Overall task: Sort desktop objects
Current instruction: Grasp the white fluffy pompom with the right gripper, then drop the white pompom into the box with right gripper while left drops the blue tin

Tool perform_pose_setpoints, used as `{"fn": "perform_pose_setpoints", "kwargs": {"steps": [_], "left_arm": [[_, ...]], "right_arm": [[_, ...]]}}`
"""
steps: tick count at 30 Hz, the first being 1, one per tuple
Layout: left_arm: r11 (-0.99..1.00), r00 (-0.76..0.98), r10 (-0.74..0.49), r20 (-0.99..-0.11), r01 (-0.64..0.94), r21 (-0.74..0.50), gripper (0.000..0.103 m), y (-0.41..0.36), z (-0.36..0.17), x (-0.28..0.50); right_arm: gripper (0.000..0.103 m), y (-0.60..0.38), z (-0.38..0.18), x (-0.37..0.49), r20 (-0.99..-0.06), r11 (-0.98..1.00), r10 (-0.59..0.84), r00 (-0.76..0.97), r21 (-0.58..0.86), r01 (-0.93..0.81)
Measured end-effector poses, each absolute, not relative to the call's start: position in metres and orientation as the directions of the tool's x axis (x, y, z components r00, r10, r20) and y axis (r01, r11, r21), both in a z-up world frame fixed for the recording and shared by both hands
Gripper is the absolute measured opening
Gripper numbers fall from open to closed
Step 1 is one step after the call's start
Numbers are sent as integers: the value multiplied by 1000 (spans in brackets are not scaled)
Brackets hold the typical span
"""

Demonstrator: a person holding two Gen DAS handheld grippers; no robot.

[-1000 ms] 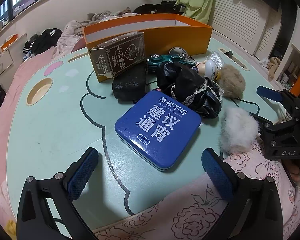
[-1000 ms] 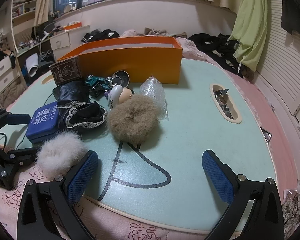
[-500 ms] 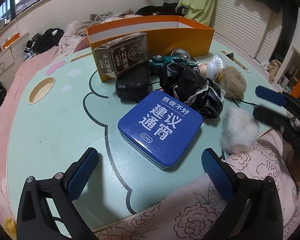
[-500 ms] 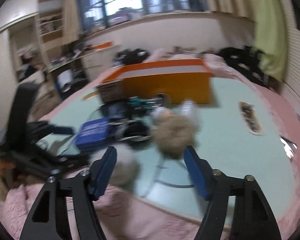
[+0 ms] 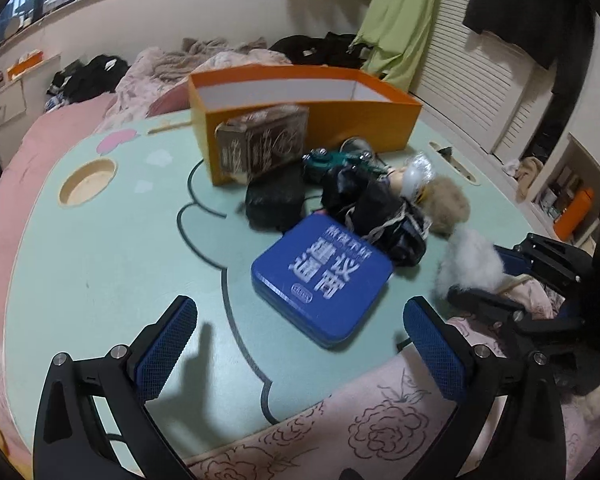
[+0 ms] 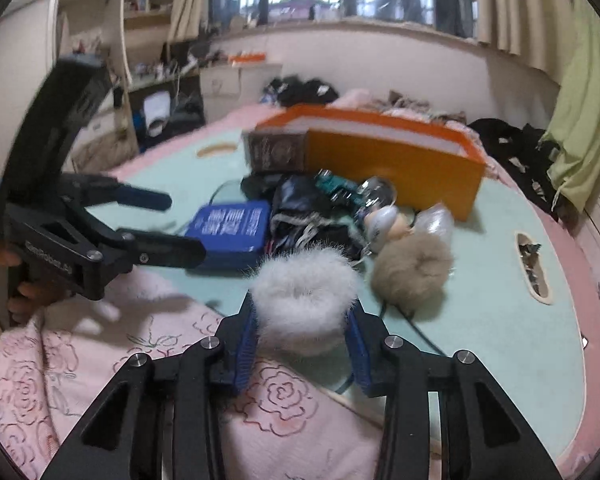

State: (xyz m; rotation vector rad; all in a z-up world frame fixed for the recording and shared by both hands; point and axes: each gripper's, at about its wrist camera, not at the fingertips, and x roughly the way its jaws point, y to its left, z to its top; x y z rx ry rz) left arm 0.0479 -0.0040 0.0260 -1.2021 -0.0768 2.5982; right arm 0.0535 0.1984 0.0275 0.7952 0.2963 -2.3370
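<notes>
Closing on the white fluffy scrunchie (image 6: 304,300) at the lower centre of its view, the right gripper (image 6: 302,334) pinches it between both pads, so lifting it toward the orange box (image 6: 396,156) seems next, while the left gripper (image 5: 300,344) hovers spread above the blue tin (image 5: 320,276)

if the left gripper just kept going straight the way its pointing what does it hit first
Most likely the blue tin. It lies on the table straight ahead of the open left gripper, roughly centred between its fingers, with nothing nearer in that line. Depth is hard to judge through the fisheye, so the fingertips might meet the tabletop first.
</notes>
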Motion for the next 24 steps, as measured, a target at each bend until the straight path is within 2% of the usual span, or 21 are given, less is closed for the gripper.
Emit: {"fn": "perform_pose_setpoints", "kwargs": {"steps": [5, 10, 11, 14, 17, 24], "left_arm": [[-946, -617, 226, -754, -323, -19, 103, 18, 30, 38], [-906, -547, 253, -798, -424, 3, 103, 35, 17, 14], [-903, -530, 252, -810, -429, 0, 100, 36, 13, 10], [-886, -525, 312, -792, -461, -45, 79, 34, 14, 14], [-876, -529, 327, -783, -481, -41, 70, 34, 15, 25], [-888, -594, 361, -719, -454, -71, 66, 24, 32, 46]], "right_arm": [[39, 212, 31, 44, -590, -790, -521, -616, 60, 611], [39, 215, 30, 40, -601, -796, -520, -607, 85, 599], [39, 216, 28, 43, -601, -797, -520, -607, 85, 598], [39, 219, 27, 44, -601, -799, -518, -609, 86, 595], [39, 221, 27, 42, -603, -802, -519, -606, 97, 590], [39, 228, 34, 39, -586, -824, -503, -636, 102, 558]]}}
